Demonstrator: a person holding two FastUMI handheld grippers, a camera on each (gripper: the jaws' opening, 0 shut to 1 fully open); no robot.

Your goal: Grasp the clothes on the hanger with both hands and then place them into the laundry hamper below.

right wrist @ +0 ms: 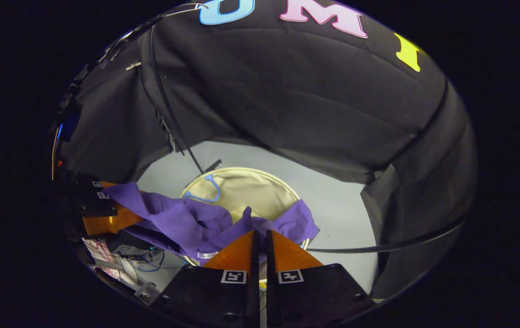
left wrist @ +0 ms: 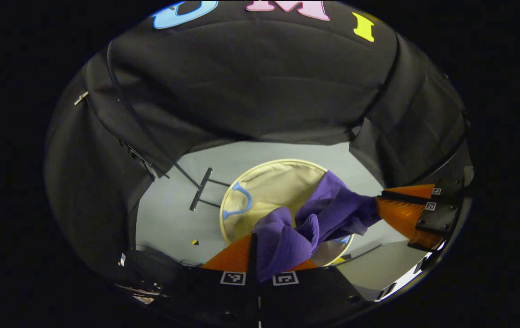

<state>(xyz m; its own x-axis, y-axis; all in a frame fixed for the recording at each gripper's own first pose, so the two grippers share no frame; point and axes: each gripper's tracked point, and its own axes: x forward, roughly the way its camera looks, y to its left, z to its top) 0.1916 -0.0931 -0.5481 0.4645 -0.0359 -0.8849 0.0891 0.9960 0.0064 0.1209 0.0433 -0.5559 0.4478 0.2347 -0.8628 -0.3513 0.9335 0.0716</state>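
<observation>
Purple garment [left wrist: 308, 223] clenched between both tools [left wrist: 264, 255] [right wrist: 260, 248], slung above beige hamper [left wrist: 269, 182].

Black cloth wall [left wrist: 251, 91], grey floor [left wrist: 169, 218]

Left tool [left wrist: 267, 255]: fingers closed together, purple garment [left wrist: 305, 228] pinched between them. Right tool [right wrist: 260, 248]: fingers nearly touching, clamped on the same cloth at their tips. Each tool shows off to the side in the other's view, both pointing downward.
</observation>
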